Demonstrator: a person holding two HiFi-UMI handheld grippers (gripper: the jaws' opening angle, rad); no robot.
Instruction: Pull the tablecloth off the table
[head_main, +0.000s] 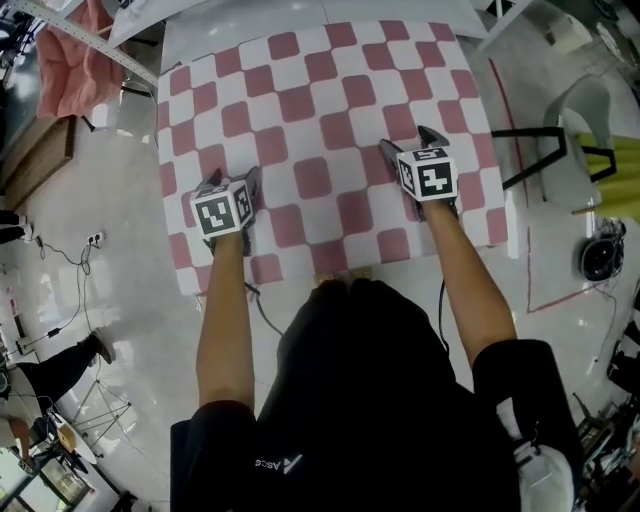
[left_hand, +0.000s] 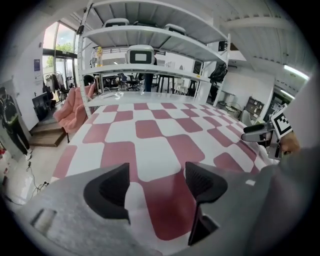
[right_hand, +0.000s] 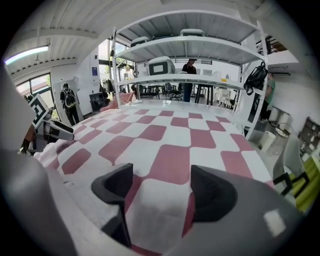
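Tablecloth: the pink-and-white checked tablecloth (head_main: 320, 130) lies spread over the tabletop (head_main: 230, 28), with its near edge draped just in front of me.
My left tongs: my left tongs (left_hand: 156, 187) are released, jaws wide apart, low over the cloth near its near-left corner. Only flat fabric shows between the jaws, unpinched.
My right tongs: my right tongs (right_hand: 160, 192) are also released, jaws wide apart over the near-right part of the cloth, nothing clamped.
Contact: I cannot tell whether either pair's tips touch the cloth.
Spacing: the two pairs are side by side, well apart.
Beyond: a white shelf rack (left_hand: 150, 35) stands past the far end.
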